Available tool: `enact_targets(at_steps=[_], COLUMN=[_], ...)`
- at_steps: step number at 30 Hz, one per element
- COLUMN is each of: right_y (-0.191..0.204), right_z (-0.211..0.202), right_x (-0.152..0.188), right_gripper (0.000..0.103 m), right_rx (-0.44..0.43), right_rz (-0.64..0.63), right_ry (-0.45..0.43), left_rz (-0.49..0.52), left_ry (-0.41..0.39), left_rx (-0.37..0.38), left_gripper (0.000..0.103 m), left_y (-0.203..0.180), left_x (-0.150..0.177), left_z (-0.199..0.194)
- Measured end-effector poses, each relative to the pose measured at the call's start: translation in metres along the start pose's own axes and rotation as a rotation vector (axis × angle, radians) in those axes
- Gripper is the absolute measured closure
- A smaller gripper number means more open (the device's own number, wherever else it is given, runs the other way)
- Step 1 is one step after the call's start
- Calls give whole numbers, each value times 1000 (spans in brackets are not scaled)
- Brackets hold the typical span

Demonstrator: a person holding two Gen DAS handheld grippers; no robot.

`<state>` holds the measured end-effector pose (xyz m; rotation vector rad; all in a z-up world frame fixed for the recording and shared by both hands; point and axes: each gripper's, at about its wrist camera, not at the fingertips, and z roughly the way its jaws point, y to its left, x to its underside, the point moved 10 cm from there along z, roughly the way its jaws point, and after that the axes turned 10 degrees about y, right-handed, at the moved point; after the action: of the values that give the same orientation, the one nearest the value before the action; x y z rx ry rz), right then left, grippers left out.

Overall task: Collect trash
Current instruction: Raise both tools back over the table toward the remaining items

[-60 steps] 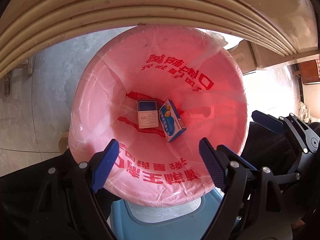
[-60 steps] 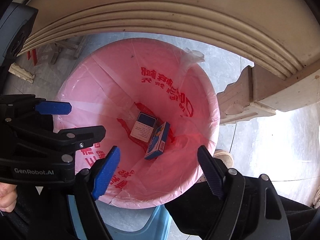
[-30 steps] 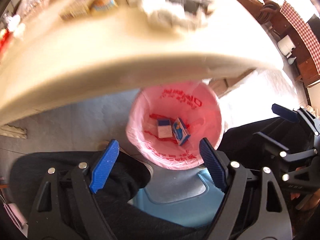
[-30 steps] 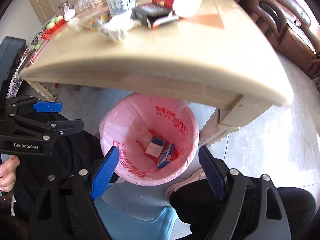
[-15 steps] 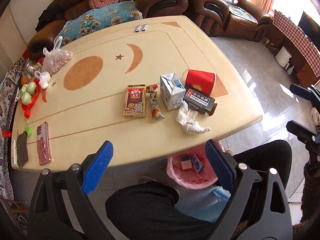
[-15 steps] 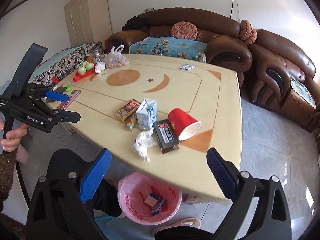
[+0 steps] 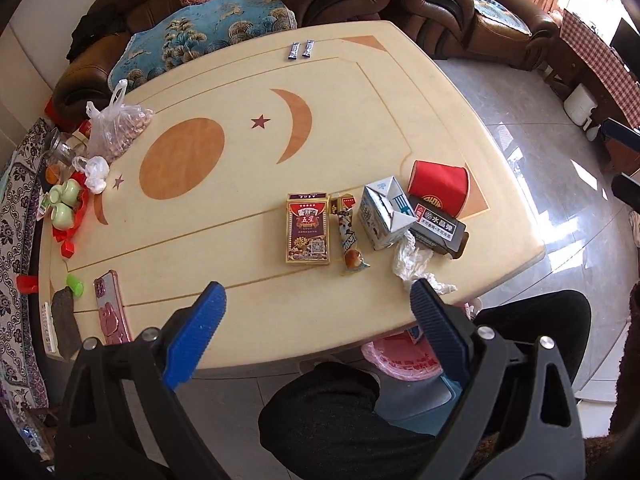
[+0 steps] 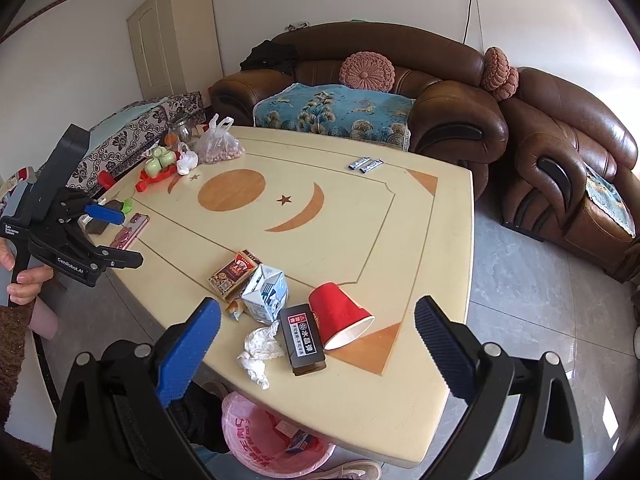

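- A living room with brown leather sofas (image 8: pixel 460 92) fills the upper part of both views; a cream tabletop (image 7: pixel 248 96) inlaid with an orange circle, crescent and star spans the middle of each frame.
- Near the tabletop's front edge, right of centre in the left wrist view, lies a cluster of trash: a maroon-and-gold playing-card box (image 7: pixel 307 228), a narrow printed snack wrapper (image 7: pixel 347 232) just beside it, a white-and-blue milk carton (image 7: pixel 384 210), a red paper cup on its side (image 7: pixel 439 185), a black rectangular box with white lettering (image 7: pixel 438 226) and a crumpled white tissue (image 7: pixel 414 262).
- The carton touches the black box; the tissue lies at the carton's foot.
- A pink-lined trash bin (image 8: pixel 260 440) stands on the floor under the tabletop edge, bottom centre of the right wrist view, with small boxes inside.
- The left hand-held gripper (image 7: pixel 318 316) hangs above the tabletop edge, blue pads spread wide, holding nothing.
- The right hand-held gripper (image 8: pixel 316 344) likewise gapes wide and empty, over the cup and black box.
- A pink phone (image 7: pixel 110 306) lies at lower left of the left wrist view.
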<state>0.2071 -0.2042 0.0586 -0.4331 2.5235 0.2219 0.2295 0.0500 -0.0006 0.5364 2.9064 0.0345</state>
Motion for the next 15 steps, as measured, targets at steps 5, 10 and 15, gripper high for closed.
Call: enact_targets(at_steps=[5,10,15], right_y=[-7,-14,-19], right_z=[19,46,75], right_x=[-8,-8,-5], right_gripper=[8,8,8], right_rx=[-10,-16,-23], right_rz=[2,-2,0], right_ry=[22,65,114], left_rz=[6,0,-4], left_ry=[34,81,148], left_rx=[-2,6,16], left_gripper=[12,12,12], left_y=[6,12,16], left_x=[-12,-20,-24], left_z=[17,46,81])
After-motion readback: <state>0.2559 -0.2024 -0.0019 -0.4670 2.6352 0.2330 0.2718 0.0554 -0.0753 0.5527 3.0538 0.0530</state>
